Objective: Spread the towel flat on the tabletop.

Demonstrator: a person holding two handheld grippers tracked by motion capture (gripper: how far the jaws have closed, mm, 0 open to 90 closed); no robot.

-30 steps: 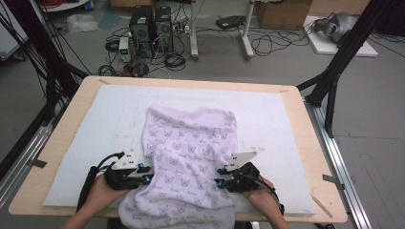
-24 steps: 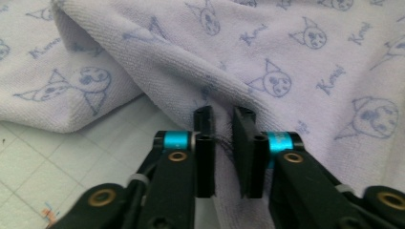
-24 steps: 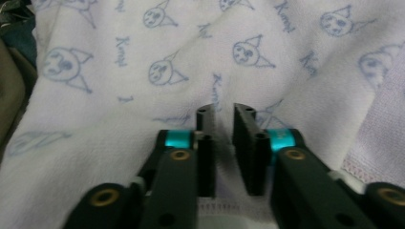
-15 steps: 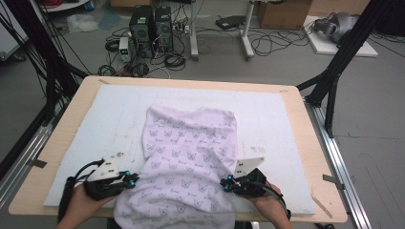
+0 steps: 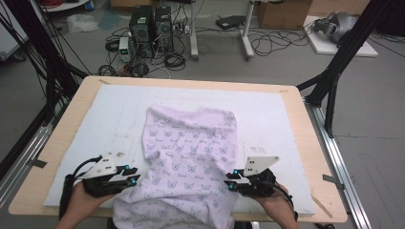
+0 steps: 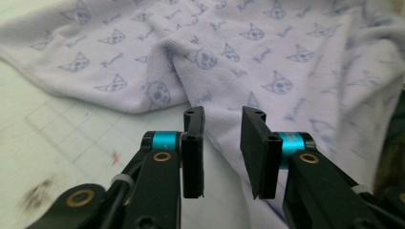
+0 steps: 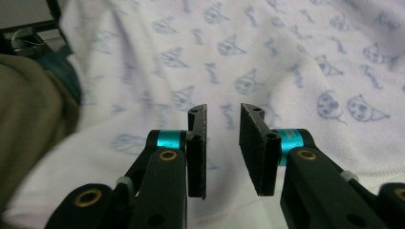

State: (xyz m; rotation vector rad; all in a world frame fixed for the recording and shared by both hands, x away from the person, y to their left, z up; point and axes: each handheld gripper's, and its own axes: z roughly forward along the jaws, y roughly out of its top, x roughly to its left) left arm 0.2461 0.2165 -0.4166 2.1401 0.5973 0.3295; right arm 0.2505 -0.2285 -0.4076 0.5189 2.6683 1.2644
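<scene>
A pale lilac garment (image 5: 188, 162) printed with small cat faces lies on a white mat (image 5: 282, 119) covering a wooden table (image 5: 310, 138). Its long axis runs from the far middle of the mat toward the person, and its near end hangs over the table's front edge.

The left gripper (image 5: 131, 175) sits just beside the garment's left edge; the right gripper (image 5: 230, 182) sits at its right edge, over or touching the cloth. Both point inward, toward each other, with the garment between them. Each hand is about equally close to its own side of the cloth.

In the left gripper view, the left gripper (image 6: 222, 143) stands parted at a moderate width with nothing between the jaws. The folded cloth edge lies just ahead and to its right, with bare mat below on the left.

In the right gripper view, the right gripper (image 7: 223, 140) is likewise parted and empty, with cloth spread directly ahead and its hem crossing low on the right.

Judged from this layout, the next move is probably a grasp of both side edges.
</scene>
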